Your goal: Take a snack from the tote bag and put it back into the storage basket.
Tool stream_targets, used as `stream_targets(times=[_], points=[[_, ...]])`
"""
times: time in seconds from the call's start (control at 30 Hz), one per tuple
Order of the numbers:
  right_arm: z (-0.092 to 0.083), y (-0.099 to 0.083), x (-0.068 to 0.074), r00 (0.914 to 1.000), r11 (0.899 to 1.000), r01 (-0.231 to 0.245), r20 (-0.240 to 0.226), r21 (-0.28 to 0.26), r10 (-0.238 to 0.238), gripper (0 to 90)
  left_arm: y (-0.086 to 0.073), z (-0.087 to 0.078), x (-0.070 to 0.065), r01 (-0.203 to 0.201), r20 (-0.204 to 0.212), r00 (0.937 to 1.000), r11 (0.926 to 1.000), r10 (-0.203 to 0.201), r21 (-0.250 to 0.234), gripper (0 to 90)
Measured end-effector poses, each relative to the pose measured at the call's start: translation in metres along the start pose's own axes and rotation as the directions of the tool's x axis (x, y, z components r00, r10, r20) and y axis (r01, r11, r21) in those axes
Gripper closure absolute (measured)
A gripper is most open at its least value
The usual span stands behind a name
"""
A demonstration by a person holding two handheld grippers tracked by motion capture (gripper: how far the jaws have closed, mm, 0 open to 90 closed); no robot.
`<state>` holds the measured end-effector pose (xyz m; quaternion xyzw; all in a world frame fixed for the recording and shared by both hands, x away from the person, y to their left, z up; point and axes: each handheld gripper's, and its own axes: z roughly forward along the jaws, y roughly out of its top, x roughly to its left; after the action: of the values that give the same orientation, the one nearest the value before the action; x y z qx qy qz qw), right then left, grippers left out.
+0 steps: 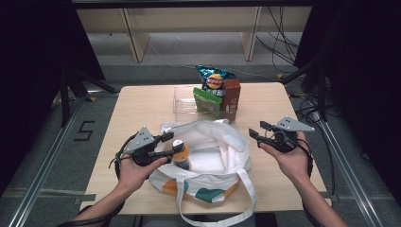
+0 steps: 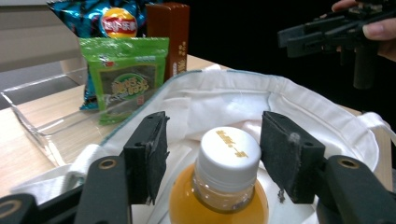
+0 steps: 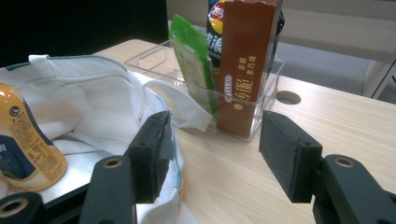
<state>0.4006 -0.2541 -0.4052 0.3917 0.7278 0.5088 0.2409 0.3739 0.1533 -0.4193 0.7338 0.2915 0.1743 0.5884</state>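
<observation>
An orange drink bottle (image 1: 181,155) with a white cap (image 2: 228,154) stands upright inside a white tote bag (image 1: 222,151) at the table's front middle. My left gripper (image 1: 173,144) is open with its jaws on either side of the bottle's neck and cap; in the left gripper view (image 2: 214,154) a gap shows beside the left pad (image 2: 154,149). The bottle (image 3: 28,144) stands at the left in the right gripper view. My right gripper (image 1: 257,132) is held open above the table to the right of the bag, nothing between its pads (image 3: 215,154).
A clear plastic bin (image 1: 182,105) stands behind the bag, holding a blue chips bag (image 1: 215,78), a green snack packet (image 1: 205,100) and a brown box (image 1: 231,97). The bag's handles (image 1: 248,194) hang over the table's front edge. A round hole (image 3: 287,97) lies in the tabletop.
</observation>
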Motion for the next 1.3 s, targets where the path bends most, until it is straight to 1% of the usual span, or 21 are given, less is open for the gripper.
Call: stream_targets(times=[0.07, 0.1, 0.13, 0.23, 0.37, 0.43, 0.53, 0.57, 0.6, 0.63, 0.73, 0.8, 0.83, 0.87, 0.9, 0.93, 0.97, 1.1, 1.13, 1.27, 1.3], points=[[0.0, 0.0, -0.002, 0.9996, 1.0, 0.023, 0.015, 0.001, -0.023, 44.4, -0.002, 0.002, 0.0, 0.0, 0.006, 1.0, 1.0, 0.0, 0.006, 42.7], [0.001, -0.001, 0.0, 0.9997, 1.0, 0.008, 0.023, -0.012, -0.008, 44.4, -0.002, 0.003, 0.0, 0.0, 0.006, 1.0, 0.9999, 0.0, 0.012, 43.4], [0.002, -0.001, -0.002, 0.9993, 0.999, 0.03, 0.023, -0.019, -0.03, 44.4, -0.003, 0.003, 0.001, 0.004, 0.006, 1.0, 0.9999, -0.004, 0.014, 44.1], [0.0, -0.001, -0.003, 0.9995, 1.0, 0.03, 0.01, 0.006, -0.03, 44.4, -0.005, 0.005, 0.001, 0.0, 0.014, 0.9999, 0.9998, 0.0, 0.022, 47.1], [0.0, -0.001, -0.003, 0.9996, 1.0, 0.028, 0.009, 0.006, -0.028, 44.4, -0.008, 0.008, 0.002, 0.009, 0.03, 0.9995, 0.9995, -0.01, 0.03, 49.9], [0.0, -0.001, -0.003, 0.9995, 1.0, 0.03, 0.014, -0.004, -0.03, 44.4, -0.008, 0.008, 0.002, 0.001, 0.035, 0.9994, 0.9995, -0.002, 0.03, 52.3], [0.0, -0.002, -0.002, 0.9998, 1.0, 0.019, 0.007, 0.004, -0.019, 44.4, -0.008, 0.008, 0.0, -0.006, 0.049, 0.9988, 0.9997, 0.005, 0.024, 57.1], [0.001, -0.002, -0.001, 1.0, 1.0, -0.003, -0.001, 0.008, 0.003, 44.4, -0.008, 0.008, 0.0, -0.005, 0.048, 0.9988, 0.9997, 0.003, 0.023, 57.4], [0.001, -0.003, 0.0, 0.9998, 1.0, -0.008, 0.016, 0.005, 0.008, 44.4, -0.008, 0.008, 0.001, 0.001, 0.05, 0.9987, 0.9998, -0.002, 0.021, 57.8], [-0.001, -0.002, -0.001, 1.0, 1.0, -0.007, 0.006, 0.026, 0.007, 44.4, -0.007, 0.007, 0.001, 0.007, 0.039, 0.9992, 0.9993, -0.008, 0.037, 58.0], [0.001, -0.003, -0.002, 1.0, 1.0, 0.0, -0.001, 0.012, 0.0, 44.4, -0.007, 0.007, 0.001, 0.003, 0.041, 0.9992, 0.9994, -0.005, 0.034, 58.4], [0.001, -0.004, -0.003, 0.9997, 1.0, 0.021, 0.013, 0.011, -0.021, 44.5, -0.007, 0.006, 0.001, 0.004, 0.039, 0.9992, 0.9994, -0.005, 0.033, 58.5], [0.002, -0.005, -0.001, 0.9998, 1.0, -0.003, 0.017, -0.004, 0.003, 44.6, -0.006, 0.006, 0.001, 0.005, 0.038, 0.9992, 0.9995, -0.006, 0.033, 58.6], [0.002, -0.005, -0.001, 0.9999, 1.0, -0.005, 0.015, 0.003, 0.005, 44.6, -0.006, 0.006, 0.001, 0.007, 0.038, 0.9993, 0.9994, -0.008, 0.033, 58.6], [0.001, -0.005, -0.002, 0.9999, 1.0, 0.012, 0.007, 0.017, -0.012, 44.6, -0.006, 0.006, 0.002, 0.01, 0.046, 0.9989, 0.9997, -0.011, 0.023, 58.6], [0.003, -0.005, -0.003, 0.9999, 1.0, 0.016, -0.002, 0.007, -0.016, 44.6, -0.005, 0.005, 0.001, 0.017, 0.038, 0.9991, 0.9995, -0.018, 0.027, 58.7], [0.001, -0.005, -0.003, 0.9998, 1.0, 0.018, 0.006, 0.015, -0.018, 44.6, -0.004, 0.004, 0.002, 0.017, 0.042, 0.999, 0.9997, -0.018, 0.02, 58.7], [0.002, -0.006, -0.003, 1.0, 1.0, -0.009, 0.0, 0.005, 0.009, 44.7, 0.001, 0.001, 0.003, 0.024, 0.037, 0.999, 0.9997, -0.024, 0.002, 58.7], [0.001, -0.006, -0.003, 0.9998, 1.0, -0.014, 0.012, 0.005, 0.014, 44.6, 0.002, 0.001, 0.003, 0.029, 0.039, 0.9988, 0.9996, -0.028, -0.008, 58.7], [0.002, -0.005, -0.005, 0.9999, 1.0, -0.011, 0.006, -0.002, 0.011, 44.7, 0.007, -0.003, 0.004, 0.029, 0.028, 0.9992, 0.9994, -0.029, -0.019, 58.7], [0.003, -0.005, -0.006, 0.9998, 1.0, -0.001, 0.022, -0.018, 0.002, 44.7, 0.008, -0.003, 0.004, 0.032, 0.031, 0.999, 0.9992, -0.031, -0.025, 58.7]])
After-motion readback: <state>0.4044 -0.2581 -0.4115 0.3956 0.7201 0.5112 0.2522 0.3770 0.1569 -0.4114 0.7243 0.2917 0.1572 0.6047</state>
